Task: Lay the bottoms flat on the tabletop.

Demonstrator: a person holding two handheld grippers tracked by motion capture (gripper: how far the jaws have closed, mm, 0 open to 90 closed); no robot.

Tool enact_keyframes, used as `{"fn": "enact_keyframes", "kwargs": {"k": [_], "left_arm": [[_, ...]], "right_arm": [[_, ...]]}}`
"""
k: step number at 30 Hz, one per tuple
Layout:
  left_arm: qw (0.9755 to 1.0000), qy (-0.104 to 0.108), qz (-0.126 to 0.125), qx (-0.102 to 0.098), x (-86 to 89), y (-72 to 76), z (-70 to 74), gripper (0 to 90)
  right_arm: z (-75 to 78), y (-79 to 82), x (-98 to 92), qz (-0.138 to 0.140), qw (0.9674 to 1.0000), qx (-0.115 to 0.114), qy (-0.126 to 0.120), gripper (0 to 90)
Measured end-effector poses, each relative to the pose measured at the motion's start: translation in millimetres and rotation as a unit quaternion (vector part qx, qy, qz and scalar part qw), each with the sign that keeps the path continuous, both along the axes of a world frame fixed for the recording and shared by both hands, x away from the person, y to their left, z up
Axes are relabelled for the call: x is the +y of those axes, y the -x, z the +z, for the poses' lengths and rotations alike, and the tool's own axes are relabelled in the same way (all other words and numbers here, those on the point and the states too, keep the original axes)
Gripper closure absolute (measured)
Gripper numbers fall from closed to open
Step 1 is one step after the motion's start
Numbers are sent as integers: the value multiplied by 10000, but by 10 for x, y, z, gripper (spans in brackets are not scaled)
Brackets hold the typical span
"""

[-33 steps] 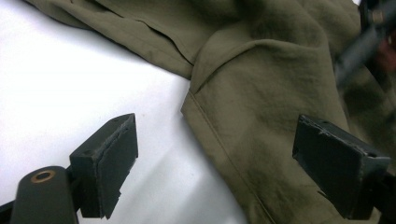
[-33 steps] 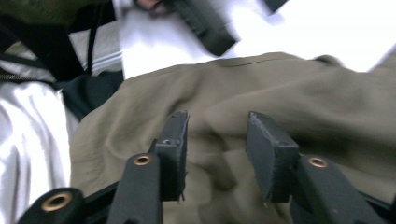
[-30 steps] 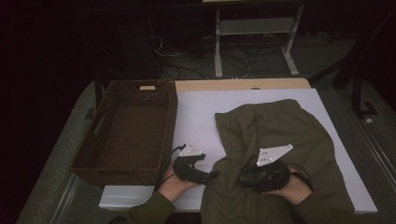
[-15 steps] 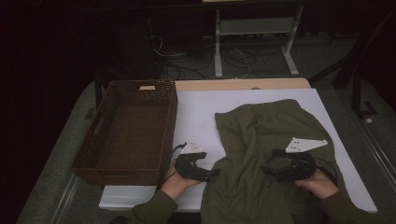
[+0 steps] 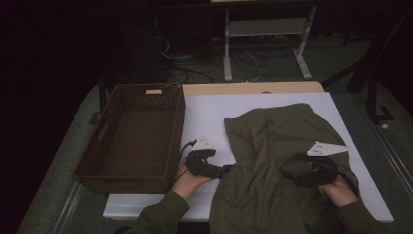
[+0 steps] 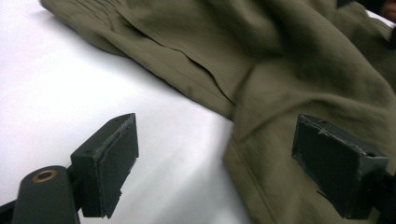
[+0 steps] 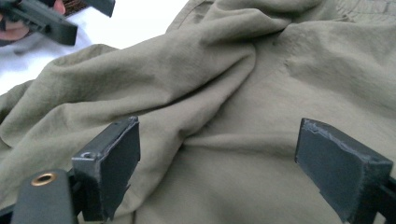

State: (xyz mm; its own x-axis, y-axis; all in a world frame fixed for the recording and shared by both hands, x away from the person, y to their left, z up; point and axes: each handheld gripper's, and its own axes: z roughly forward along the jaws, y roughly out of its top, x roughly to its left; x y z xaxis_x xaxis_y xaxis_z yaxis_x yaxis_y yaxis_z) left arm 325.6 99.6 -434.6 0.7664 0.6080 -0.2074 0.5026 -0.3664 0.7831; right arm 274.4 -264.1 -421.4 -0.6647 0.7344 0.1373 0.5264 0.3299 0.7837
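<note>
wicker basket [image 5: 131,134] left on table [image 5: 209,109] | left gripper [image 5: 225,170] jaws wide, at garment's left edge, nothing held | olive garment [image 5: 277,161] rumpled, folds and seams, spread centre-right on white top | right gripper [image 5: 287,171] over cloth, jaws just opened wide, nothing gripped

In the high view the table [image 5: 272,109] takes up the lower middle of the frame. A basket [image 5: 134,134] stands on its left part, and a garment [image 5: 277,161] lies spread on its right part, reaching down to the bottom edge. The left hand-held gripper [image 5: 224,169] sits between the two, at the garment's left edge. The right hand-held gripper [image 5: 292,171] rests over the garment at lower right. Behind the table, at the top of the frame, cables [image 5: 248,58] lie on the floor around a stand [image 5: 265,44].
</note>
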Motion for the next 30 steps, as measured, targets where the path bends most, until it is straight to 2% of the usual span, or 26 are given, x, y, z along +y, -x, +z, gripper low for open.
{"fn": "enact_keyframes", "kwargs": {"k": [4, 11, 16, 21, 30], "left_arm": [[9998, -31, 197, -29, -2, -95, 18, 154], [9989, -9, 470, -34, -78, -311, 12, 218], [9986, -6, 536, -18, -166, -472, -23, 292], [9982, -168, 579, -61, -260, -615, -34, 367], [9956, -524, 771, 89, -407, -881, -108, 462]], "right_arm": [[-40, 36, -32, -51, 10000, -50, 43, 143], [-78, 35, -48, -40, 9999, 13, 92, 144], [-91, 22, -59, -33, 9999, 28, 110, 144], [-107, 6, -62, -55, 9999, 51, 93, 144], [-121, 6, -62, -24, 9999, 58, 157, 144]]}}
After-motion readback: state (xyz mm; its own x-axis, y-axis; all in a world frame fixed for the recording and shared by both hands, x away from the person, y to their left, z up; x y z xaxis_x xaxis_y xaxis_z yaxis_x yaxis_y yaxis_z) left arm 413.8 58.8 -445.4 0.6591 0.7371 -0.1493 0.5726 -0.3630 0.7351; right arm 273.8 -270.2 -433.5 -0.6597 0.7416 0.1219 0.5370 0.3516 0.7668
